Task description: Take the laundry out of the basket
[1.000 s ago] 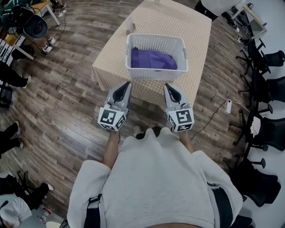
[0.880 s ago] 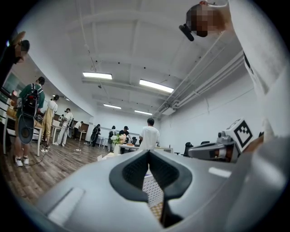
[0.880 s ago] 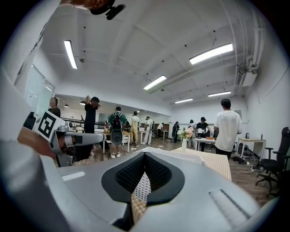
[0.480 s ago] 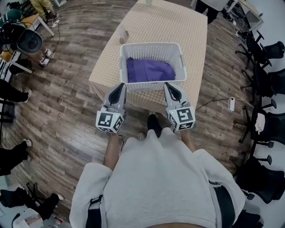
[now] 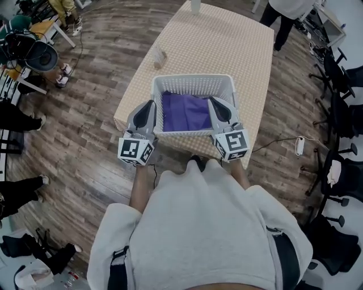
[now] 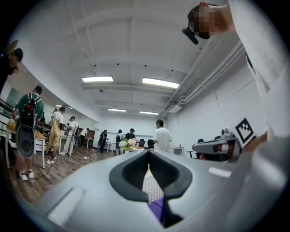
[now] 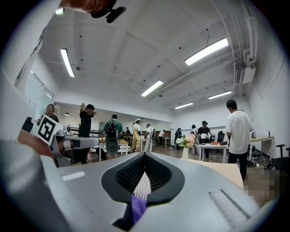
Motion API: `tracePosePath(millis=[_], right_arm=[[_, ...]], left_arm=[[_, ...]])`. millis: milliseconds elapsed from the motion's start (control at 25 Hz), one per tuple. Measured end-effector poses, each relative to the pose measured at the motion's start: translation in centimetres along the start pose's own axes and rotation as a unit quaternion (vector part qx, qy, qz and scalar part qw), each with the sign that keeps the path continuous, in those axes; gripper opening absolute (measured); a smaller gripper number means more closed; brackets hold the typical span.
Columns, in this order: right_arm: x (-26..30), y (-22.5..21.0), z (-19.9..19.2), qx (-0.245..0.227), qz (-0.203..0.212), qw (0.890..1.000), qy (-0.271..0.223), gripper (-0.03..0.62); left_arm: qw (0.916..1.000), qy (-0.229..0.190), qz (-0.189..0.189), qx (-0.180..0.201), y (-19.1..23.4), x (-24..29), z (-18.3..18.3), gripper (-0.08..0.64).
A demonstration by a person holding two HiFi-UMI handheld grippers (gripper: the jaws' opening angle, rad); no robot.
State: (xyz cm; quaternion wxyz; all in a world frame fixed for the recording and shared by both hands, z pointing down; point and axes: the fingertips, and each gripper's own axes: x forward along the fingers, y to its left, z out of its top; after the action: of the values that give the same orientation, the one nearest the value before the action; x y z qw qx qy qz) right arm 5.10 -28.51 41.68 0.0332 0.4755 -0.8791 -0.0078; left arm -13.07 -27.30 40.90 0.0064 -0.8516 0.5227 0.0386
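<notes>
A white slatted laundry basket (image 5: pixel 193 80) stands on the near end of a checked table (image 5: pixel 232 45). Purple laundry (image 5: pixel 187 112) lies crumpled inside it. My left gripper (image 5: pixel 150 104) hangs by the basket's front left corner, and my right gripper (image 5: pixel 214 101) by the front right corner. Both are shut with nothing between the jaws, and both stay outside the basket. In the left gripper view the shut tips (image 6: pixel 147 152) point level across the room, with a sliver of purple cloth (image 6: pixel 156 207) below them. The right gripper view shows the same: shut tips (image 7: pixel 144 155) and purple cloth (image 7: pixel 137 205).
A small beige object (image 5: pixel 160 56) sits on the table left of the basket, and a white vase (image 5: pixel 195 5) stands at the far end. A person (image 5: pixel 289 8) stands beyond the table. Office chairs (image 5: pixel 346 119) line the right side. A cable and plug (image 5: pixel 299 146) lie on the wooden floor.
The person has stepped up to the table. Both grippers moved forward from short of the table to the basket's front corners, and they stayed shut.
</notes>
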Motion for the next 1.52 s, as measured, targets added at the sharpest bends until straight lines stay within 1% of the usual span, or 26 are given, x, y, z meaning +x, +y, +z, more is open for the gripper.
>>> tracePosePath(millis=[120,320,480,640,800,1000,1200,1320,1400,1520], right_arm=[[2.0,-1.2,0.3,0.005,0.01,1.0,-0.002,-0.003],[4.4,-2.6,-0.4,0.014,0.029,0.999,0.006,-0.003],[5.8,-3.1,-1.5,0.026,0.025,0.999,0.017,-0.003],[7.0,-2.9,-2.2,0.024,0.018,0.999,0.029,-0.003],[8.3,-3.1,-3.0,0.018,0.004,0.999,0.05,-0.003],[9.4,-3.0,-4.2,0.013,-0.011,0.997,0.08,-0.003],[11.6,-2.4,-5.7,0.022,-0.008,0.994,0.105,-0.003],[12.6,-2.3,-7.0,0.024,-0.001,0.992,0.124,-0.003],[13.0,-2.1,-8.1,0.016,0.005,0.99,0.141,-0.003],[13.9,-1.3,-10.0,-0.012,0.019,0.985,0.173,-0.003]], left_arm=[[0.9999,0.005,0.012,-0.006,1.0,1.8,-0.1,0.009],[0.9995,0.013,0.028,-0.001,2.4,4.0,-0.5,0.009],[0.9993,0.024,0.029,0.0,3.3,4.9,-1.4,0.009],[0.9992,0.031,0.025,-0.006,4.8,5.3,-2.2,0.009],[0.9993,0.032,0.018,-0.012,6.5,5.7,-2.7,0.009],[0.9982,0.047,0.026,-0.025,8.7,5.1,-4.0,0.009],[0.9959,0.068,0.041,-0.043,11.8,4.7,-6.3,0.009],[0.9941,0.084,0.042,-0.055,12.6,5.2,-7.9,0.009],[0.9928,0.094,0.042,-0.06,12.9,5.5,-8.9,0.009],[0.9911,0.106,0.044,-0.068,14.1,5.8,-10.3,0.009]])
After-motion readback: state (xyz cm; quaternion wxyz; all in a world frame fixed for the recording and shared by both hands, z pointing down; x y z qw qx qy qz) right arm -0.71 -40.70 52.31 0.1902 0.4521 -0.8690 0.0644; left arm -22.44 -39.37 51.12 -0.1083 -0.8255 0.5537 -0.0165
